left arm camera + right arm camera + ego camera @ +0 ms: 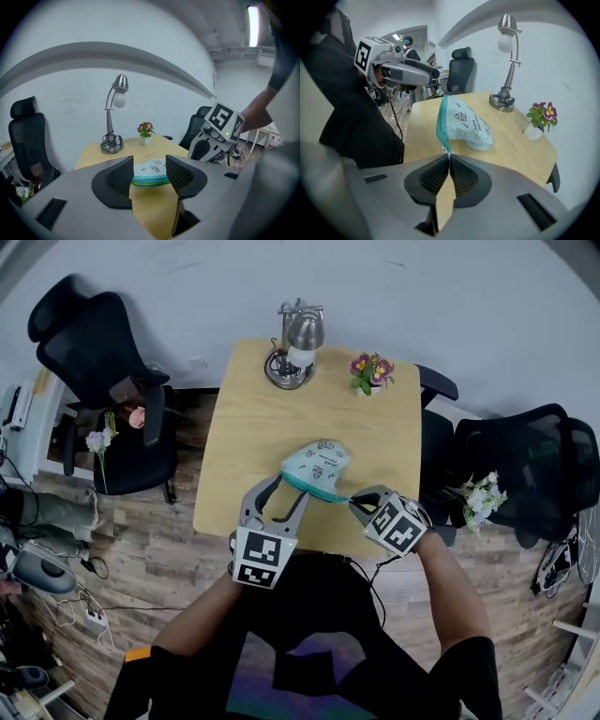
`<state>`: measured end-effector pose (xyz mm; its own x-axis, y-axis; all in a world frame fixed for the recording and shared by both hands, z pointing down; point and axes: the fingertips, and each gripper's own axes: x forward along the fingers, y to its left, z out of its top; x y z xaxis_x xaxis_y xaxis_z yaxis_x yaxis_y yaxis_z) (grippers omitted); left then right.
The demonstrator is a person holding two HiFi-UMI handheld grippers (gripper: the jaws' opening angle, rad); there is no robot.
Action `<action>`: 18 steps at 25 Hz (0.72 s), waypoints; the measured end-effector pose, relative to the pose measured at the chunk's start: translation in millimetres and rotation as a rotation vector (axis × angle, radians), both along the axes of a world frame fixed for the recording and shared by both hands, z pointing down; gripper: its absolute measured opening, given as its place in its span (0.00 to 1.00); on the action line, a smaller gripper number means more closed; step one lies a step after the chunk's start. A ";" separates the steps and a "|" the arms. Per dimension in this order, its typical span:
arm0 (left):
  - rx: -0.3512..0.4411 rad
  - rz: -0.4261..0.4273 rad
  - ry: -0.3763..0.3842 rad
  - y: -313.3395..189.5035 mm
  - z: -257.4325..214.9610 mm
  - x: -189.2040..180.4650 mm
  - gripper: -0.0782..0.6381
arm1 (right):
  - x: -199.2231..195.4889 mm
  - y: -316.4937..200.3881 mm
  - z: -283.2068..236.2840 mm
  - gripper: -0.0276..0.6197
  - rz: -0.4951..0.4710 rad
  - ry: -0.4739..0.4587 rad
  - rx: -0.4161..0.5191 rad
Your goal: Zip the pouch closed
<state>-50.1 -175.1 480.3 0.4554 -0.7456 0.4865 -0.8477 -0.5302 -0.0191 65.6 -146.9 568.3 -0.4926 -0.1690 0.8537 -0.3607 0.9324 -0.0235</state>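
A light blue pouch (317, 465) with a teal zipper (314, 489) lies near the front of the wooden table (253, 427). My right gripper (353, 503) is shut on the zipper pull at the pouch's right end; in the right gripper view the zipper (440, 126) runs straight into the closed jaws (448, 157). My left gripper (287, 487) stands open at the pouch's left end. In the left gripper view the pouch (151, 172) shows in the gap just beyond the parted jaws (149, 161), whose pads do not press on it.
A chrome desk lamp (295, 343) and a small flower pot (372, 371) stand at the table's far edge. Black office chairs stand to the left (103, 381) and to the right (525, 465). The person's lap is against the near edge.
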 end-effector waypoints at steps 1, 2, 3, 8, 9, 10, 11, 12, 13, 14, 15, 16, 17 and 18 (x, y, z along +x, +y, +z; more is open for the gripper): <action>0.008 0.005 0.006 -0.9 -5.5 1.1 0.42 | -2.5 -1.6 -7.9 0.08 0.003 -0.014 0.006; 0.016 0.011 0.012 -1.4 -11.1 2.6 0.42 | -5.0 -3.5 -15.9 0.08 0.009 -0.034 0.010; 0.024 0.021 0.016 -1.2 -16.9 4.5 0.42 | -7.4 -5.7 -24.0 0.08 0.019 -0.059 0.012; 0.046 0.117 0.021 12.5 -37.6 19.1 0.39 | -20.6 -12.7 -68.0 0.08 0.061 -0.198 -0.024; 0.048 0.142 0.013 16.1 -38.9 22.4 0.38 | -23.1 -13.5 -74.6 0.08 0.063 -0.217 -0.032; 0.052 0.164 0.001 19.2 -39.4 25.4 0.37 | -25.5 -14.5 -79.9 0.08 0.063 -0.232 -0.038; 0.055 0.184 -0.012 21.7 -39.5 28.2 0.36 | -27.8 -15.6 -84.2 0.08 0.061 -0.244 -0.041; 0.057 0.202 -0.021 23.6 -39.9 31.2 0.36 | -29.8 -16.8 -87.6 0.08 0.059 -0.254 -0.043; 0.059 0.219 -0.025 24.8 -40.6 34.6 0.36 | -31.6 -17.9 -90.6 0.08 0.057 -0.263 -0.045; 0.062 0.235 -0.028 25.7 -41.6 37.9 0.36 | -33.6 -18.6 -93.6 0.08 0.056 -0.273 -0.047; 0.067 0.249 -0.031 26.4 -42.8 40.9 0.36 | -35.8 -19.2 -96.5 0.08 0.054 -0.283 -0.048; 0.074 0.263 -0.036 26.8 -44.0 43.4 0.36 | -38.1 -19.6 -99.6 0.08 0.052 -0.291 -0.049; 0.080 0.276 -0.044 27.0 -44.9 45.7 0.36 | -40.3 -20.2 -102.6 0.08 0.047 -0.297 -0.048; 0.087 0.289 -0.053 26.9 -45.4 47.6 0.36 | -42.3 -20.8 -105.5 0.08 0.042 -0.300 -0.045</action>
<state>-2.5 -148.2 434.9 0.6302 -0.6289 0.4553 -0.6589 -0.7434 -0.1147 23.3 -167.7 462.9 -0.7174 -0.1593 0.6782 -0.3692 0.9125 -0.1762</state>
